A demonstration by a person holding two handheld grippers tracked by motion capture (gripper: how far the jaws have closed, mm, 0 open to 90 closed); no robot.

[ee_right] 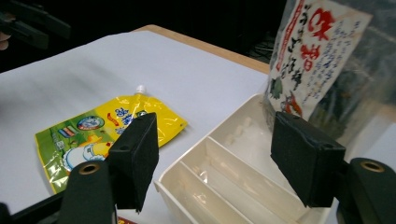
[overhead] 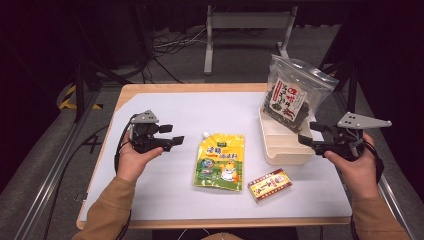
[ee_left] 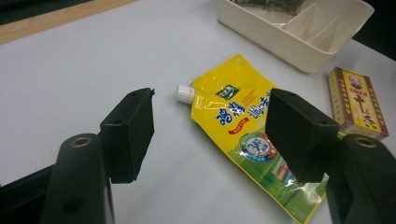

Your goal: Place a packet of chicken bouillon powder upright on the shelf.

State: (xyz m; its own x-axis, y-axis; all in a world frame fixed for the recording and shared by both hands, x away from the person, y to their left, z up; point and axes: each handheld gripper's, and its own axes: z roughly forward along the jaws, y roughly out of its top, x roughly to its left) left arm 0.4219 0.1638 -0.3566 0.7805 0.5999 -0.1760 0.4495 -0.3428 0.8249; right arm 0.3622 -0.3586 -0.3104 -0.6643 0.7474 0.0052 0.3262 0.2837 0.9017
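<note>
Yellow-green spouted pouch, flat on white table, white cap; both grippers spread, empty.

A yellow and green spouted pouch lies flat on the white bench near its middle, printed side up, its small white cap pointing to the far side. To its right stands a cream divided tray, long side running near to far, with shallow slots across its inside. A clear bag with a red and white label and dark dried leaves inside stands upright in the tray's far end, leaning slightly to the far right.
</note>
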